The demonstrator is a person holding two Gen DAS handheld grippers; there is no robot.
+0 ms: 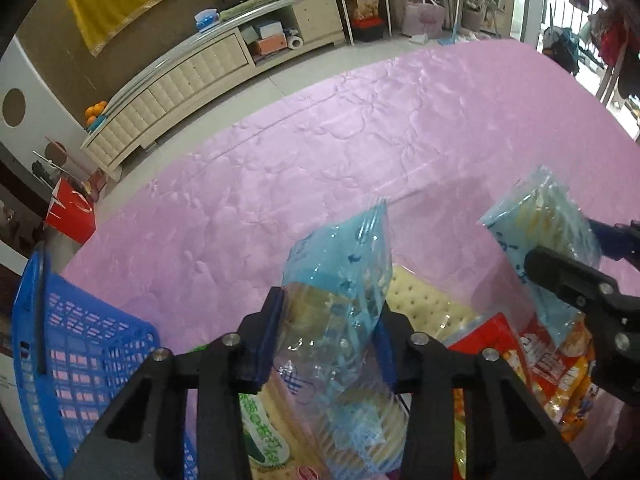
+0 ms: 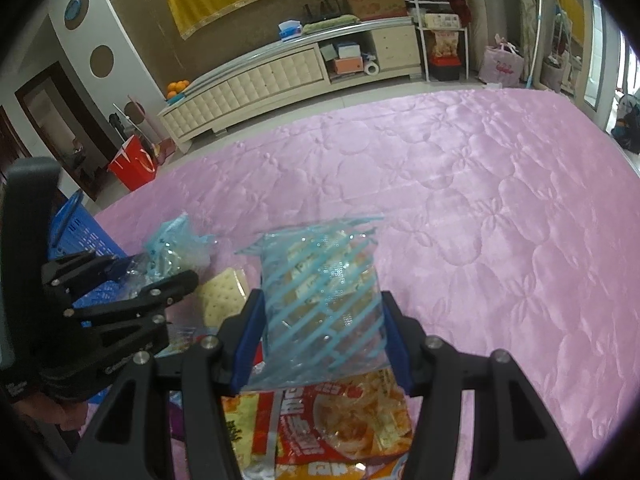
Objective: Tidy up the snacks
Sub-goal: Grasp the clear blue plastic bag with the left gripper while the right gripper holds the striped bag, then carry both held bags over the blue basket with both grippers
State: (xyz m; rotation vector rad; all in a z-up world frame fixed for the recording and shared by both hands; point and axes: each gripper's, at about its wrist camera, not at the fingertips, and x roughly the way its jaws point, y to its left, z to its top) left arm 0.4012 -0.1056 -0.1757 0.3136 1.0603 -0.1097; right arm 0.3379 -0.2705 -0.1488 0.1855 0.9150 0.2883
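My left gripper (image 1: 330,316) is shut on a clear blue cracker bag (image 1: 340,280), held above the snack pile. My right gripper (image 2: 324,320) is shut on a second blue striped cracker bag (image 2: 324,292); it also shows at the right of the left wrist view (image 1: 540,232). Under both lie a red and orange snack packet (image 2: 344,424), a cracker pack (image 1: 424,304) and a green-labelled packet (image 1: 264,432). A blue plastic basket (image 1: 80,344) stands left of the pile, also seen in the right wrist view (image 2: 80,236). The left gripper appears in the right wrist view (image 2: 152,276).
The snacks lie on a pink quilted bed cover (image 2: 480,208). Beyond its far edge stands a cream TV cabinet (image 2: 280,76) and a red bag (image 2: 132,168) on the floor. A white metal rack (image 2: 440,20) stands at the back right.
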